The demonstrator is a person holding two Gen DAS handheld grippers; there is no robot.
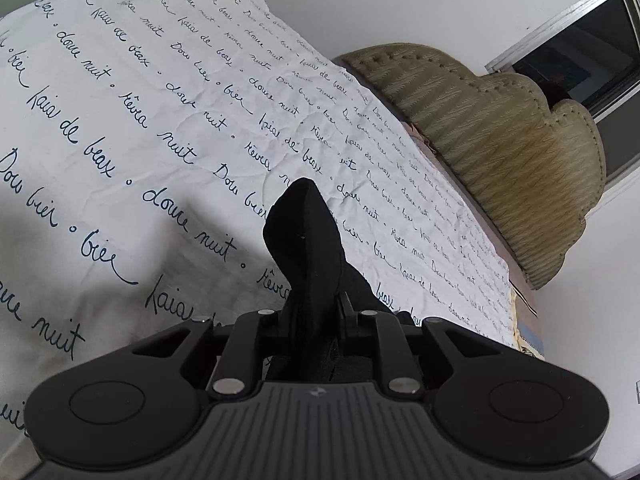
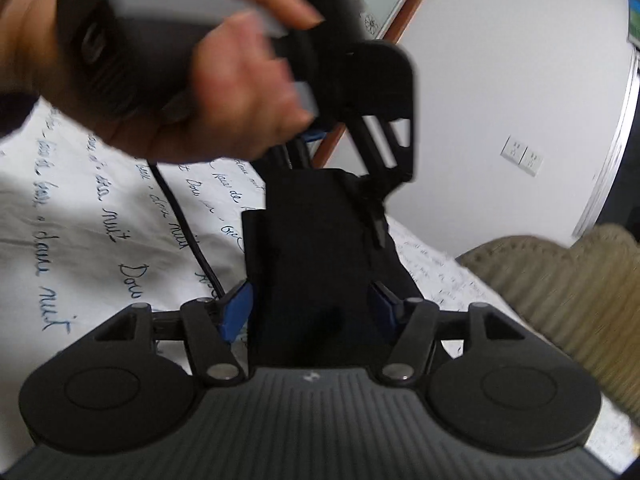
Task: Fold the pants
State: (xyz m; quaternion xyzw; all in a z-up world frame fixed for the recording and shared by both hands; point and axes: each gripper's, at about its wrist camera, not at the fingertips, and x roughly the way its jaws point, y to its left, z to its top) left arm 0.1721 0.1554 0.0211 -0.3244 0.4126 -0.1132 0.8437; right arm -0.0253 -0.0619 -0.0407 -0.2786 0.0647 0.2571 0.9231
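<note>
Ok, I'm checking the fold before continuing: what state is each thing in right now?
black pants: bunched up
left tongs: shut on the black pants
right tongs: open, black pants between the pads
bedsheet: spread out, wrinkled

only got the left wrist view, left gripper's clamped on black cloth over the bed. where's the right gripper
observer: the right gripper faces the left gripper, and the black pants run from that one down between its blue pads.
operator: is it clamped
observer: no, its jaws stand wide apart, and the pants fill the gap.
operator: anything else near it
observer: a hand grips the left gripper's handle, and a black cable hangs from there across the sheet.
</note>
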